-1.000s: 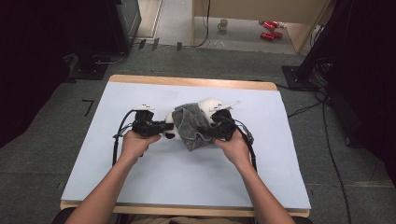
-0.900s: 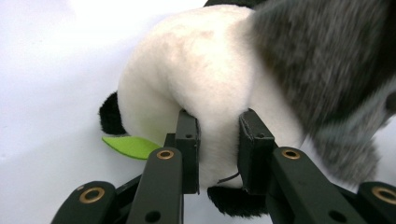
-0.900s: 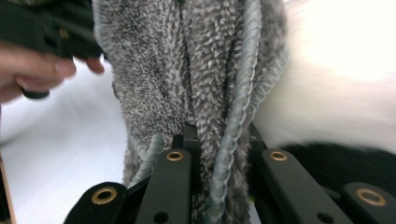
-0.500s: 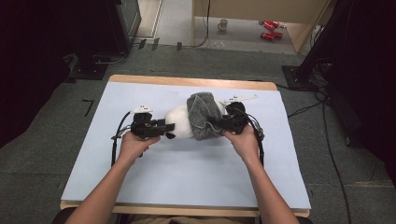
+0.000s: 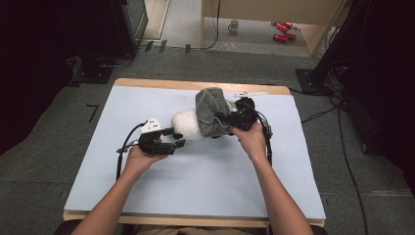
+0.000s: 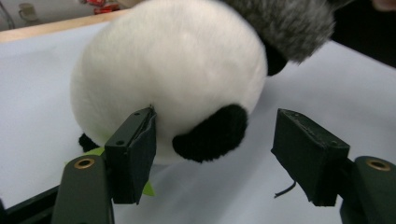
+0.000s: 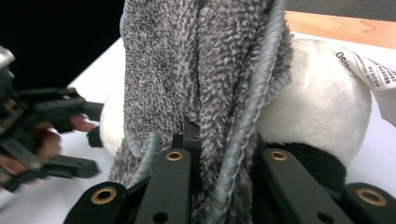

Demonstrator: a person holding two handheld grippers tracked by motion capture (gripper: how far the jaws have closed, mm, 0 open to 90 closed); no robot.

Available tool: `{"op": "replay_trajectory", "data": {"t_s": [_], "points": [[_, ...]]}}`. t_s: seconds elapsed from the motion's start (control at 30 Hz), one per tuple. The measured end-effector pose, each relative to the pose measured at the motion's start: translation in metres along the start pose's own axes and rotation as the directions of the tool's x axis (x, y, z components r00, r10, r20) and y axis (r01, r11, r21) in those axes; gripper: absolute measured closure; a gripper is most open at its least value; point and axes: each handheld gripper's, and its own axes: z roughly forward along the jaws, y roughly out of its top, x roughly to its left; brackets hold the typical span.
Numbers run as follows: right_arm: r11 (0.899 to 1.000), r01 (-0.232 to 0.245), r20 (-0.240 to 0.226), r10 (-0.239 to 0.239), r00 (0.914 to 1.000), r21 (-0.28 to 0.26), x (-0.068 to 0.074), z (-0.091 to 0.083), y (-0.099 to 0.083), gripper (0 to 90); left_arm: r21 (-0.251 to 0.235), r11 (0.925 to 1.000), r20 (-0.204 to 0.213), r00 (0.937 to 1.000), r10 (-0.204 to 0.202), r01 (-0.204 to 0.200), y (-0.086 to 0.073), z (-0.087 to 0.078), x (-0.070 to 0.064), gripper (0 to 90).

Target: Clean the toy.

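Just ahead of left claw (image 6: 215, 154): plush toy (image 6: 168, 79)

I count two grippers, one in each of my hands: my left gripper (image 5: 175, 138) and my right gripper (image 5: 226, 121). Each has two black jaws. There is one plush toy (image 5: 186, 124), white with black patches; two of those patches show in my left gripper view. One grey towel (image 5: 210, 110) is draped over it. One white label (image 7: 369, 70) hangs from the toy. Everything sits on one table (image 5: 205, 181). On the floor beyond it I count one mug (image 5: 234, 25) and two red cans (image 5: 281, 30).
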Motion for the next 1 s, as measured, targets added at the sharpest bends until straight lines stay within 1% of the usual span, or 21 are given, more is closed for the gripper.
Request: {"op": "replay_trajectory", "data": {"t_s": [0.1, 0.13, 0.17, 0.2, 0.23, 0.27, 0.3, 0.4, 0.43, 0.47, 0.53, 0.6, 0.67, 0.7, 0.73, 0.77, 0.83, 0.9, 0.93, 0.97, 1.0], "points": [[1.0, -0.021, -0.016, 0.02, 0.9997, -0.007, -0.005, 0.002, 0.002, 79.7, -0.044, 0.999, -0.025, 0.9997, 0.007, -0.008, -0.001, 0.009, 0.0, 26.7], [1.0, -0.025, -0.017, 0.025, 0.9995, -0.009, -0.006, 0.002, 0.003, 79.6, -0.049, 0.9984, -0.04, 0.9988, 0.026, -0.028, -0.002, 0.012, 0.0, 23.8], [1.0, -0.024, -0.018, 0.024, 0.9996, -0.013, -0.006, 0.003, 0.004, 79.4, -0.045, 0.9978, -0.065, 0.9968, 0.045, -0.048, -0.002, 0.015, -0.002, 20.9], [1.0, -0.022, -0.018, 0.022, 0.9996, -0.018, -0.005, 0.004, 0.005, 79.3, -0.043, 0.9969, -0.088, 0.9942, 0.061, -0.065, -0.003, 0.017, -0.003, 21.3], [1.0, -0.019, -0.015, 0.019, 0.9997, -0.02, -0.004, 0.004, 0.006, 79.2, -0.044, 0.9959, -0.115, 0.9906, 0.074, -0.079, -0.003, 0.019, -0.004, 23.4], [1.0, -0.019, -0.014, 0.018, 0.9997, -0.024, -0.003, 0.004, 0.007, 79.2, -0.044, 0.9951, -0.153, 0.9849, 0.081, -0.089, -0.004, 0.018, -0.004, 29.5], [0.999, -0.016, -0.02, 0.016, 0.9997, -0.03, -0.001, 0.003, 0.007, 79.4, -0.053, 0.9949, -0.159, 0.9843, 0.076, -0.085, -0.004, 0.018, -0.003, 38.4], [0.999, -0.028, -0.067, 0.025, 0.9975, -0.037, 0.007, -0.004, 0.011, 80.5, -0.058, 0.9973, -0.161, 0.9863, 0.035, -0.045, -0.004, 0.016, 0.001, 49.5], [0.999, -0.022, -0.08, 0.019, 0.9966, -0.047, 0.012, -0.006, 0.012, 80.6, -0.059, 0.9977, -0.162, 0.9866, 0.022, -0.032, -0.003, 0.016, 0.002, 51.6], [0.998, -0.014, -0.09, 0.008, 0.9959, -0.058, 0.018, -0.009, 0.014, 80.6, -0.062, 0.9978, -0.163, 0.9865, 0.015, -0.025, -0.003, 0.016, 0.002, 54.5], [0.998, 0.008, -0.113, -0.015, 0.9935, -0.067, 0.031, -0.011, 0.018, 80.6, -0.063, 0.9979, -0.164, 0.9864, 0.006, -0.017, -0.002, 0.016, 0.003, 57.4], [0.997, 0.035, -0.131, -0.044, 0.9904, -0.072, 0.044, -0.011, 0.02, 80.6, -0.055, 0.9984, -0.172, 0.985, 0.004, -0.013, 0.0, 0.015, 0.002, 60.8], [0.996, 0.059, -0.153, -0.069, 0.9857, -0.072, 0.056, -0.008, 0.019, 80.6, -0.047, 0.9989, -0.171, 0.9851, -0.015, 0.007, 0.002, 0.014, 0.002, 63.1], [0.995, 0.063, -0.169, -0.075, 0.9827, -0.073, 0.06, -0.005, 0.019, 80.5, -0.045, 0.9989, -0.172, 0.9849, -0.017, 0.01, 0.003, 0.013, 0.002, 63.7], [0.995, 0.068, -0.183, -0.079, 0.98, -0.068, 0.063, -0.002, 0.018, 80.5, -0.041, 0.9989, -0.169, 0.9851, -0.029, 0.023, 0.004, 0.013, 0.002, 64.0], [0.996, 0.073, -0.202, -0.083, 0.9758, -0.059, 0.066, 0.005, 0.016, 80.5, -0.041, 0.9989, -0.171, 0.9848, -0.03, 0.024, 0.004, 0.012, 0.002, 64.5], [0.997, 0.076, -0.215, -0.079, 0.9735, -0.021, 0.066, 0.021, 0.011, 80.5, -0.04, 0.9985, -0.169, 0.9846, -0.045, 0.039, 0.005, 0.011, 0.003, 65.5], [0.996, 0.08, -0.193, -0.072, 0.9785, 0.034, 0.063, 0.04, 0.005, 80.4, -0.035, 0.9984, -0.169, 0.9844, -0.05, 0.045, 0.006, 0.011, 0.003, 66.6], [0.996, 0.069, -0.187, -0.057, 0.9807, 0.058, 0.059, 0.048, 0.002, 80.4, -0.034, 0.9981, -0.169, 0.9841, -0.056, 0.051, 0.007, 0.011, 0.003, 66.7], [0.995, 0.058, -0.173, -0.044, 0.984, 0.077, 0.056, 0.055, -0.001, 80.4, -0.033, 0.9981, -0.172, 0.9835, -0.057, 0.052, 0.007, 0.011, 0.002, 66.9], [0.994, 0.063, -0.155, -0.048, 0.9868, 0.087, 0.054, 0.06, -0.003, 80.4, -0.026, 0.9986, -0.176, 0.9831, -0.051, 0.047, 0.007, 0.012, 0.001, 67.4]]}}
